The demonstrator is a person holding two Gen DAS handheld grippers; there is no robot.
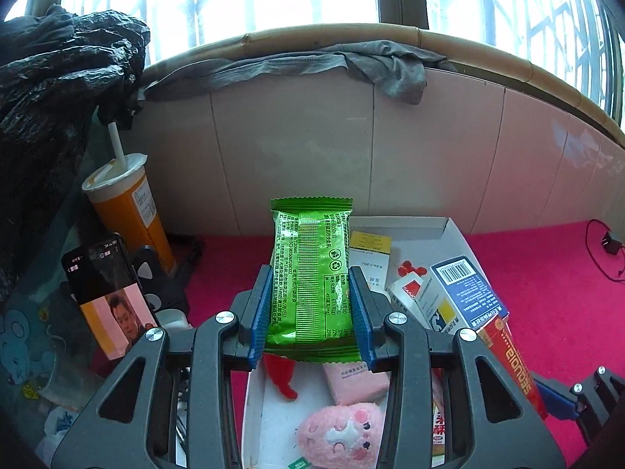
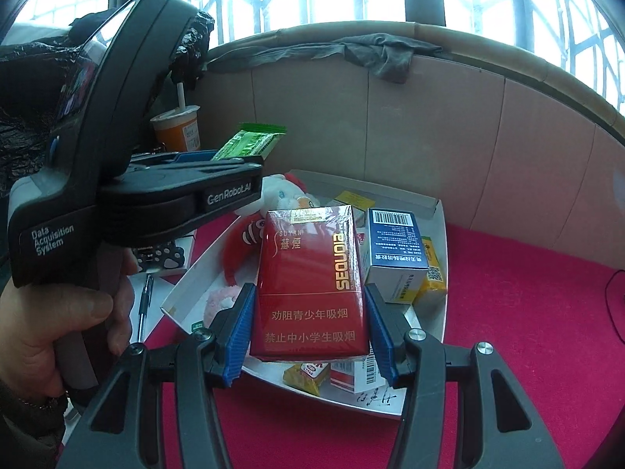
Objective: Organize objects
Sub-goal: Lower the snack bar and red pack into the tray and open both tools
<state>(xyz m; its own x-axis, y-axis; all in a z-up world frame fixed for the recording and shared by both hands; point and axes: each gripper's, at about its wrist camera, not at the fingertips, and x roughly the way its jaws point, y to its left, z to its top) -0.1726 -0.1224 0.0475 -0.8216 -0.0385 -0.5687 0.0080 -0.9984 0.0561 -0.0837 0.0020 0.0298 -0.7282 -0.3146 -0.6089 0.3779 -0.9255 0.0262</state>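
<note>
My left gripper is shut on a green snack packet, its blue pads pressing both long sides. The packet hangs above a white cardboard box that holds a pink plush, a pink packet and a blue-and-white carton. My right gripper is shut on a red cigarette pack over the same white box. In the right wrist view a hand holds the left gripper with the green packet at the left.
An orange drink cup with a straw, a phone and a black plastic bag stand at the left. A grey cloth hangs over the back rail. Red cloth covers the surface, with a cable and a pen on it.
</note>
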